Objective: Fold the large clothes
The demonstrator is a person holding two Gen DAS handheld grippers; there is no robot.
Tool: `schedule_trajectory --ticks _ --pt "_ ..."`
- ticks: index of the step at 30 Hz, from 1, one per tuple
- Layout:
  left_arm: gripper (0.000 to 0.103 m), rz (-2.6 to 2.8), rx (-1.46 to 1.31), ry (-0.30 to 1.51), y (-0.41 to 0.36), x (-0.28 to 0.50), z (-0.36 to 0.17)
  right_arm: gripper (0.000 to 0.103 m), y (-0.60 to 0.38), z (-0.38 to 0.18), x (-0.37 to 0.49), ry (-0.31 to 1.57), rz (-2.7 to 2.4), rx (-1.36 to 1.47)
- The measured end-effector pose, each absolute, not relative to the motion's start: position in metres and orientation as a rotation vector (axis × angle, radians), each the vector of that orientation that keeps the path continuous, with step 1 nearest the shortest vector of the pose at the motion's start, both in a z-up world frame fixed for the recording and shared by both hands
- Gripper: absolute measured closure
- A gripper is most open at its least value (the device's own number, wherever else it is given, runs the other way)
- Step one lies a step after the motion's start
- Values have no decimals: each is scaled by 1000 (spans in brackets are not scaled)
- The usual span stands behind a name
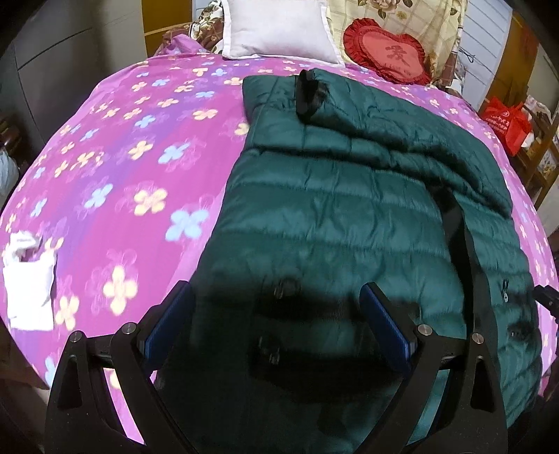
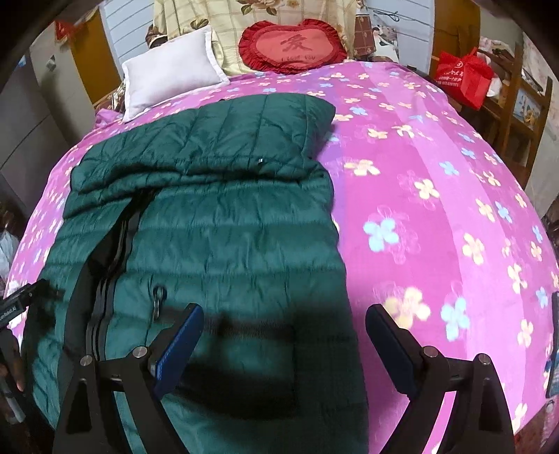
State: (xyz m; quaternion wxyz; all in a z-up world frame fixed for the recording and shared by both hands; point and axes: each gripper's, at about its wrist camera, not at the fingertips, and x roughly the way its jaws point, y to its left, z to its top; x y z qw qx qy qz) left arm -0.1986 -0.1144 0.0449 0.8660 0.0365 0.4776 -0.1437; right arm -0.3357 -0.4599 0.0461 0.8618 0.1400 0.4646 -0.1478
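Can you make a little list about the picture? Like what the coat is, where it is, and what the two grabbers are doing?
coat: green puffy jacket, sleeves folded across it
where: lying on the pink flowered bedspread
left gripper: jaws open, over the jacket's hem
right gripper: jaws open, at the jacket's edge
pillows: white pillow, red heart cushion

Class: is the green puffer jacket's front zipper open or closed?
Open: the green puffer jacket shows its two black zipper edges lying apart, dark lining between.
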Motion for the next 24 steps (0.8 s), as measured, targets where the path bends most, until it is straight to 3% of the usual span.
schedule_trajectory --ticks 24 --pt "7 -301 39 1063 -66 -243 37 11 -447 26 -387 1043 -279 297"
